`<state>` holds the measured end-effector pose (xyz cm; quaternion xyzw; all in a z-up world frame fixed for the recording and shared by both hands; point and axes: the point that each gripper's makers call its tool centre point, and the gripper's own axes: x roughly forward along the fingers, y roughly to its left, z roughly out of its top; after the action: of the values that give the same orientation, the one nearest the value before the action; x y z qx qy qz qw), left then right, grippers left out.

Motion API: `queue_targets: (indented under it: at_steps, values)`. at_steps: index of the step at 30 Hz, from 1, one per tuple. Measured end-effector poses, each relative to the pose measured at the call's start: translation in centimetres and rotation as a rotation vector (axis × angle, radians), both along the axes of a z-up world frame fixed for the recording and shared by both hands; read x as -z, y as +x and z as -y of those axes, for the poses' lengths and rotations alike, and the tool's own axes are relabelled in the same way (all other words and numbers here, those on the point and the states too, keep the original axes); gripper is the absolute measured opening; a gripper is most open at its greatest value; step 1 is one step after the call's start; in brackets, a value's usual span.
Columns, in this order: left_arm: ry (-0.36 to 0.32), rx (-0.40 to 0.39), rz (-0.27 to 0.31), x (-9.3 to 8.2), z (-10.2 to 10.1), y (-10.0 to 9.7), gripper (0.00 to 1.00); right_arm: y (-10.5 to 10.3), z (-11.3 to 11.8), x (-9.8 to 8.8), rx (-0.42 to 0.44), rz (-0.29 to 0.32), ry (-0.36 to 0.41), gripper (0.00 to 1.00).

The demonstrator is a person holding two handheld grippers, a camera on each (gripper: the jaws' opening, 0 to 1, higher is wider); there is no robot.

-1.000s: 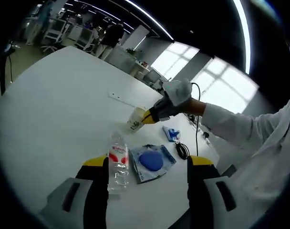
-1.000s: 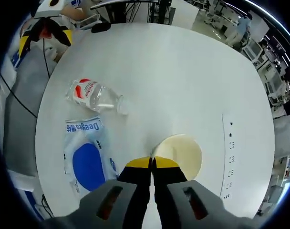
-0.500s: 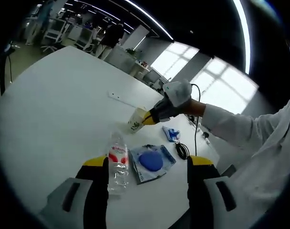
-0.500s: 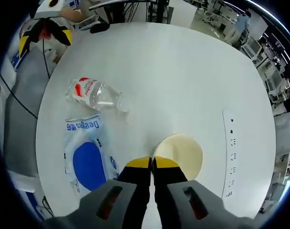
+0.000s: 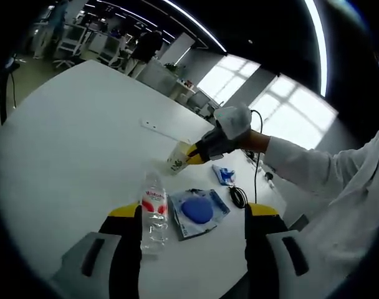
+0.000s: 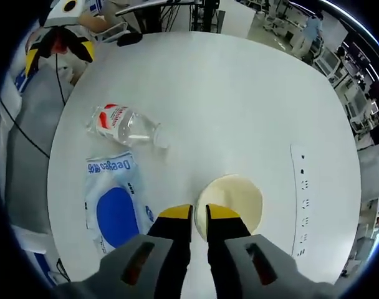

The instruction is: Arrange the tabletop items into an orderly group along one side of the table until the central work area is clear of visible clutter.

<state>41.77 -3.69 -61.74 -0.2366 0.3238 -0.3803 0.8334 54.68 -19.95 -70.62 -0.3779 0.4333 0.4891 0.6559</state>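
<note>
A pale paper cup (image 6: 236, 194) stands upright on the round white table (image 6: 227, 93). My right gripper (image 6: 199, 213) is open, its jaws slightly parted astride the cup's near rim. In the left gripper view a gloved hand holds that right gripper (image 5: 192, 154) at the cup (image 5: 177, 159). A clear water bottle (image 6: 124, 124) with a red label lies on its side, and a blue and white packet (image 6: 115, 208) lies flat next to it. My left gripper (image 5: 193, 212) hovers open above the bottle (image 5: 154, 212) and the packet (image 5: 199, 212).
A small blue item (image 5: 224, 174) and a black cable (image 5: 238, 196) lie near the table edge beyond the packet. A white strip with small holes (image 6: 302, 205) lies past the cup. A person's white sleeve (image 5: 314, 168) reaches in from the right. Desks and people stand far off.
My right gripper's jaws, shut on the cup's rim before, have parted a little. The cup stays upright in place. The left gripper has not moved.
</note>
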Motion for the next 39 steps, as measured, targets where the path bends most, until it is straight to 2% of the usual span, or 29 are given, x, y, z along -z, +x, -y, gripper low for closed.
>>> queue_targets:
  at_steps: [8, 21, 39]
  values:
    - [0.001, 0.002, 0.003, -0.2, 0.1, 0.0, 0.68, 0.0, 0.0, -0.6, 0.01, 0.021, 0.018, 0.14]
    - [0.01, -0.001, 0.01, -0.5, 0.1, 0.1, 0.69, 0.3, -0.1, -2.7, 0.059, 0.071, 0.096, 0.19]
    - [0.025, -0.004, 0.027, -1.2, 0.1, 0.5, 0.73, 0.4, 0.4, -6.0, 0.18, 0.133, 0.251, 0.28]
